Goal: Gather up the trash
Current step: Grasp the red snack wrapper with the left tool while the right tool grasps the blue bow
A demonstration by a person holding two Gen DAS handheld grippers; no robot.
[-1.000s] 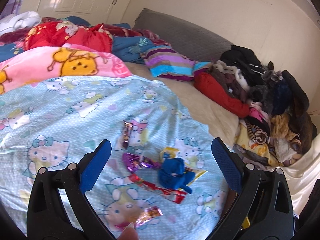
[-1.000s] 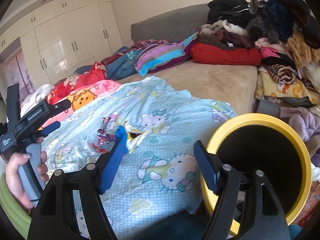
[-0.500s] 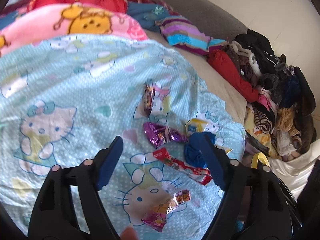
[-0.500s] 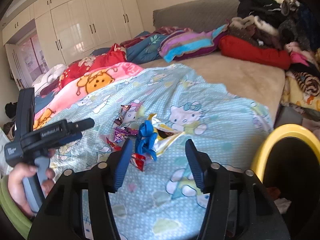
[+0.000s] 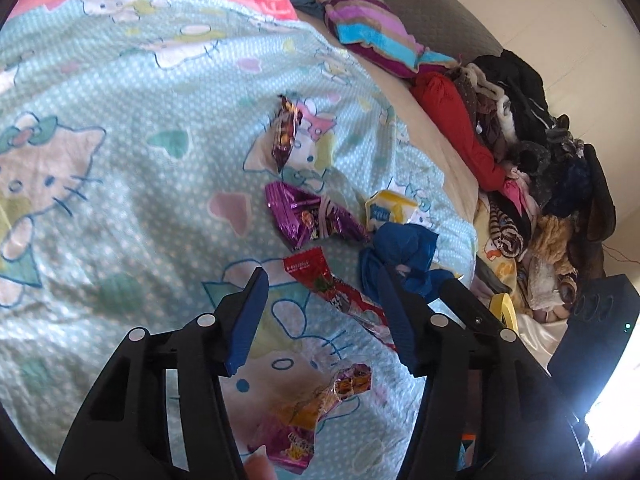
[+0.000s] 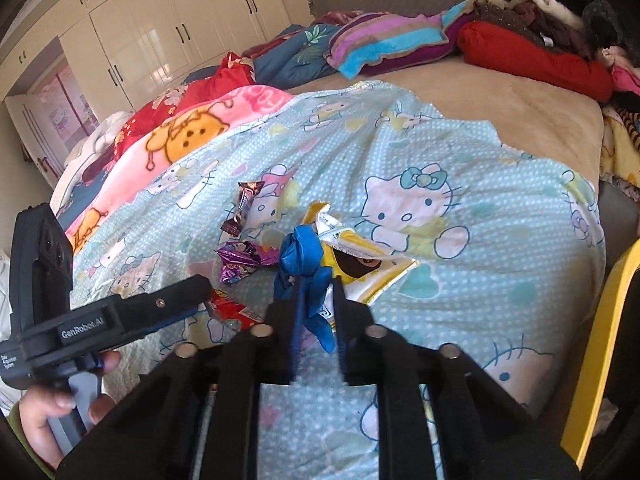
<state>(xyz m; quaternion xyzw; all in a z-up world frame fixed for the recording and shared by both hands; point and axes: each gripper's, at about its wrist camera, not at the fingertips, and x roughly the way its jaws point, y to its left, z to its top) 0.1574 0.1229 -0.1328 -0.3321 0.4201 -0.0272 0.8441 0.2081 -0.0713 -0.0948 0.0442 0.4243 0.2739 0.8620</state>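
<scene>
A light-blue cartoon-cat sheet (image 6: 460, 240) is spread over the bed, and the trash is scattered on it. The right gripper (image 6: 316, 300) is seen with its jaws closing, nearly together, and the lower part of a crumpled blue plastic wrapper (image 6: 304, 264) is pinched between the pads. That blue wrapper lies partly over a yellow and white packet (image 6: 360, 256), which is torn open and shows a dark inside.

The left gripper (image 5: 320, 316) is held over the sheet with its jaws about half apart and closing. A red wrapper (image 5: 336, 292) lies between the fingers, but the pads are not seen pressing on it. Below it, nearer the camera, a clear and pink candy wrapper (image 5: 316, 412) rests on the sheet. Beyond the red wrapper a purple foil wrapper (image 5: 308, 220) is found, and farther off a dark brown foil wrapper (image 5: 286, 136).

In the right wrist view the left gripper is seen from the side, gripped by a hand (image 6: 48, 412) at the lower left edge.

One container is in view: a yellow-rimmed bin (image 6: 596, 348) at the right edge of the right wrist view, beside the bed. Only part of its rim and dark interior is shown; a pale scrap is glimpsed low inside, and the rest of its contents cannot be told. A sliver of the yellow rim is also seen in the left wrist view, behind the gripper's right finger.

Folded clothes (image 6: 552, 0) are piled along the far side of the bed.
</scene>
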